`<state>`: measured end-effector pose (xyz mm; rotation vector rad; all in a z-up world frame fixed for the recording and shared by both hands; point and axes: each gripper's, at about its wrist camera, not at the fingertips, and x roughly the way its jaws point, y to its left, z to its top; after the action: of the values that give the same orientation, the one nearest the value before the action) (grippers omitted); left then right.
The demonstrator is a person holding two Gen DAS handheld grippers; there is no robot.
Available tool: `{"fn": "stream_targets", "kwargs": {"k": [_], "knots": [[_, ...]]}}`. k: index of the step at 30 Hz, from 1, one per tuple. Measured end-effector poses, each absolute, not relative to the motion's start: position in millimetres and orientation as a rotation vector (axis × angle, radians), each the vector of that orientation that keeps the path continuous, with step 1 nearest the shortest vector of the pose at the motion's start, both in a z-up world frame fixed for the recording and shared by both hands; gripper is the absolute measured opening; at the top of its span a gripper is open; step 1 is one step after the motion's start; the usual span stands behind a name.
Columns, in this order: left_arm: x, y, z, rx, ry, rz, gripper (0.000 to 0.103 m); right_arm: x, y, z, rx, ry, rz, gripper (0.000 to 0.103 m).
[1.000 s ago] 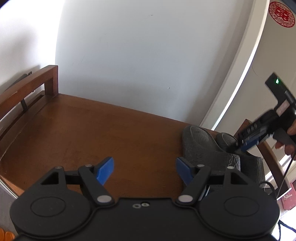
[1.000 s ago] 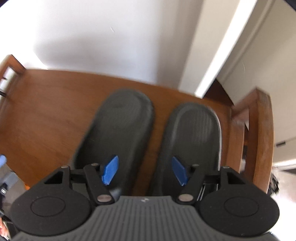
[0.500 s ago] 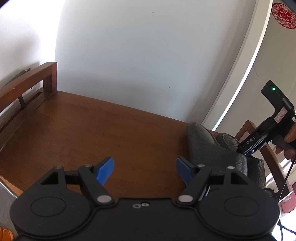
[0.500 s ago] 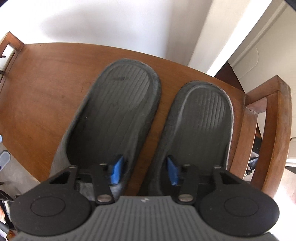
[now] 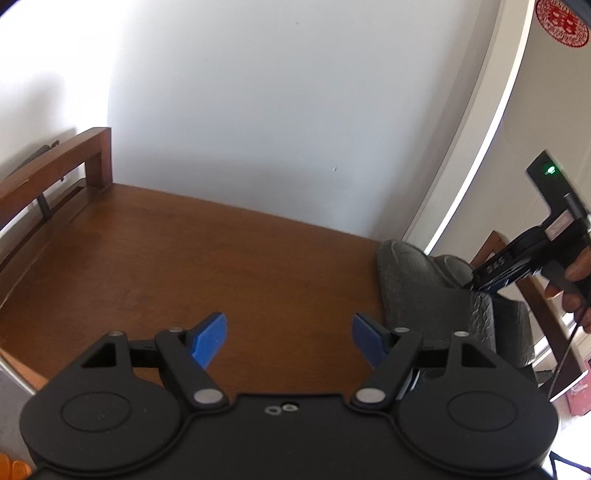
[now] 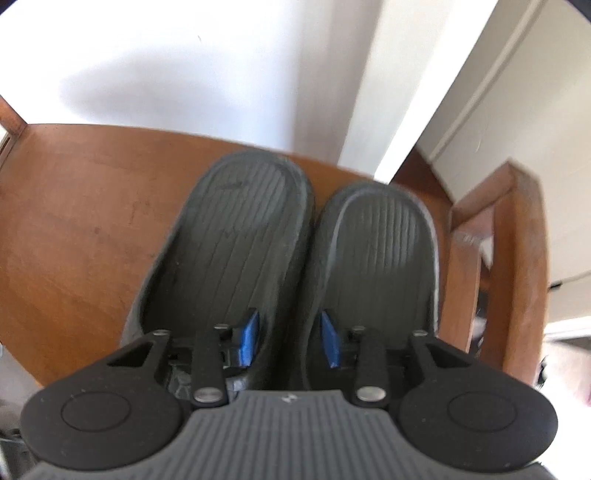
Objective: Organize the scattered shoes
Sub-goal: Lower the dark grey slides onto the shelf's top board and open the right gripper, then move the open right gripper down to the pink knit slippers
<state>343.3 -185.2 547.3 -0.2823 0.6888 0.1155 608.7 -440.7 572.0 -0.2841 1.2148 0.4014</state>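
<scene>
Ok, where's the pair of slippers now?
The gray slippers sit side by side at the wooden bench's right end, beside its armrest.

L gripper (image 5: 288, 338) wide apart — R gripper (image 6: 288, 338) pinched narrow.

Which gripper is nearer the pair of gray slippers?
Right. The right gripper pinches the gray slippers' adjoining inner edges; the left gripper hovers open beside them.

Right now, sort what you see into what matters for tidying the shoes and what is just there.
For the job:
- two grey slippers, side by side
- wooden bench under them
- right gripper, pinching both slippers' inner edges
- left gripper, open, empty

Just there:
- white wall
- red door decoration
</scene>
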Motion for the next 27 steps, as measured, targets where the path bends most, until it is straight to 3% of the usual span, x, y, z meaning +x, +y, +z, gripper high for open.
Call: {"fn": "stream_targets", "kwargs": {"k": [5,7,11,14,18,21,24,27], "knots": [[337,-181,553,-0.244,0.696,0.131,0.075,587,-441,596,-0.238,1.113,0.373,0.044],[335,-177,554,-0.241,0.702,0.126,0.075,575,-438,611,-0.248,1.060,0.360,0.051],[323,-162,555,-0.235,0.689,0.102,0.075,539,-434,625,-0.216,1.014,0.342,0.056],[300,-139,553,-0.218,0.660,0.066,0.075,499,-424,636,-0.189,0.978,0.342,0.064],[263,-105,541,-0.159,0.657,0.036,0.076,425,-402,646,-0.107,0.929,0.377,0.081],[226,-68,522,-0.101,0.689,0.030,0.076,362,-380,615,0.010,0.950,0.427,0.091],[189,-32,498,-0.055,0.749,0.047,0.076,314,-353,564,0.068,1.015,0.433,0.092],[156,2,470,-0.057,0.809,0.051,0.076,278,-320,473,0.169,1.195,0.369,0.092]]}}
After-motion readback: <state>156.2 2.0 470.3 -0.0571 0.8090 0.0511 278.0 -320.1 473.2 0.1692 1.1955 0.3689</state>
